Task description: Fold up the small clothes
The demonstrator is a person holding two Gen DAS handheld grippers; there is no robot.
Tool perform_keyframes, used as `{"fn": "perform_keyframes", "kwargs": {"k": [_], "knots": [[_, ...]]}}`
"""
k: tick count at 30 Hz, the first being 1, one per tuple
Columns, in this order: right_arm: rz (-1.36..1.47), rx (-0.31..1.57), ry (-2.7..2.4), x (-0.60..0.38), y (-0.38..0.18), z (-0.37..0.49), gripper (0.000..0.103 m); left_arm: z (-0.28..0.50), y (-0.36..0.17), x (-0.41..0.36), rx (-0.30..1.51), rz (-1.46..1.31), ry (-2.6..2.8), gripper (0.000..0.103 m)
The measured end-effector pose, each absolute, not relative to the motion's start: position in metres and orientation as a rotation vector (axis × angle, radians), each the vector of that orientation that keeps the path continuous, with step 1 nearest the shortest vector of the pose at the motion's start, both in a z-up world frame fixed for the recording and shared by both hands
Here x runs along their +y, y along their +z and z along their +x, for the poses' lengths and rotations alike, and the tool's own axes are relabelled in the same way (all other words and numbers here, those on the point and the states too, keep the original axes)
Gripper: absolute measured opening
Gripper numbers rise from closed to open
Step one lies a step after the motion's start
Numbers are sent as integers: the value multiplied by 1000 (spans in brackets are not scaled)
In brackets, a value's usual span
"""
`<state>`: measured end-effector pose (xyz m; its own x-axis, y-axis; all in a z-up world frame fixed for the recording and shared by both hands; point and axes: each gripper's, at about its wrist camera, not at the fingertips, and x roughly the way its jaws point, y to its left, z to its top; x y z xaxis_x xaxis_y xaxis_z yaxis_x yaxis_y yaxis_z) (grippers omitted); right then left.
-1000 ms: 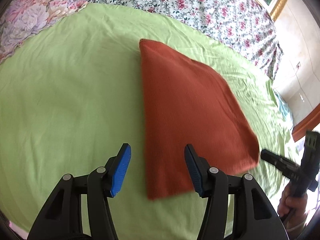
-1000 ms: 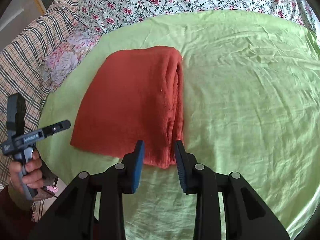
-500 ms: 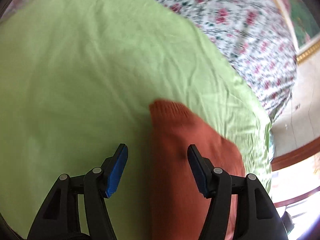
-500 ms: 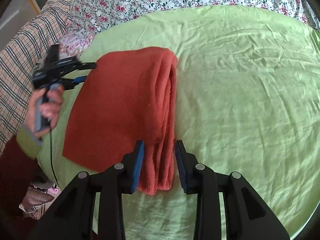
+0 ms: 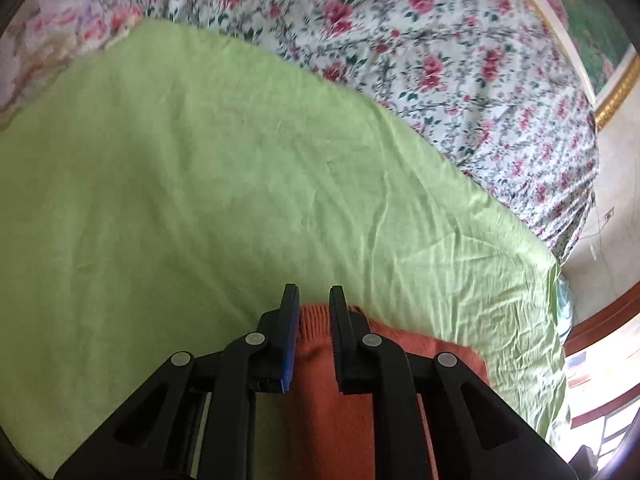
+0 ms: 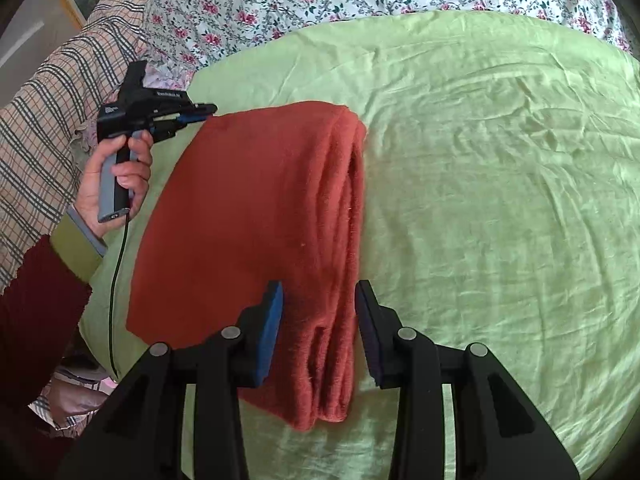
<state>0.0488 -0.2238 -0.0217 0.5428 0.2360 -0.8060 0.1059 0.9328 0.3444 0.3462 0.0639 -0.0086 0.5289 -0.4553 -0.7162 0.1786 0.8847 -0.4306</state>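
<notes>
A folded rust-orange knit garment point(image 6: 256, 232) lies on the green sheet point(image 6: 500, 200), its thick folded edge to the right. My right gripper point(image 6: 319, 300) is open, its fingers astride the near end of that folded edge. In the left wrist view my left gripper point(image 5: 314, 300) has closed on the garment's far left corner point(image 5: 314, 320). From the right wrist view the left gripper point(image 6: 200, 114) shows at that corner, held in a hand.
A floral bedspread point(image 5: 440, 60) lies beyond the green sheet. A plaid pillow point(image 6: 48, 112) is at the left in the right wrist view. The bed edge and a wooden frame point(image 5: 600, 320) are at the right in the left wrist view.
My left gripper moved from the garment's near edge to its far corner and closed on it. My right gripper moved forward over the folded edge and opened wider.
</notes>
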Motion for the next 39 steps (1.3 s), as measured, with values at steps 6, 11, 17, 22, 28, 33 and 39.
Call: {"fn": "perform_keyframes", "kwargs": {"k": [6, 11, 17, 22, 28, 33, 39], "knots": [[374, 989, 93, -216, -16, 39, 39, 260, 2, 61, 902, -212, -380, 33], [367, 969, 93, -208, -7, 27, 39, 181, -5, 62, 921, -166, -406, 46], [348, 966, 92, -198, -2, 15, 40, 108, -19, 55, 948, -71, -416, 54], [326, 983, 90, -188, -3, 6, 50, 59, -26, 53, 953, -8, -407, 62], [277, 986, 91, -176, 1, -8, 73, 20, -26, 56, 934, 58, -372, 80], [245, 998, 92, -167, 1, -18, 82, 4, -30, 59, 948, 79, -348, 82], [197, 998, 86, -158, -1, -34, 91, -7, -35, 60, 957, 152, -312, 84]]}}
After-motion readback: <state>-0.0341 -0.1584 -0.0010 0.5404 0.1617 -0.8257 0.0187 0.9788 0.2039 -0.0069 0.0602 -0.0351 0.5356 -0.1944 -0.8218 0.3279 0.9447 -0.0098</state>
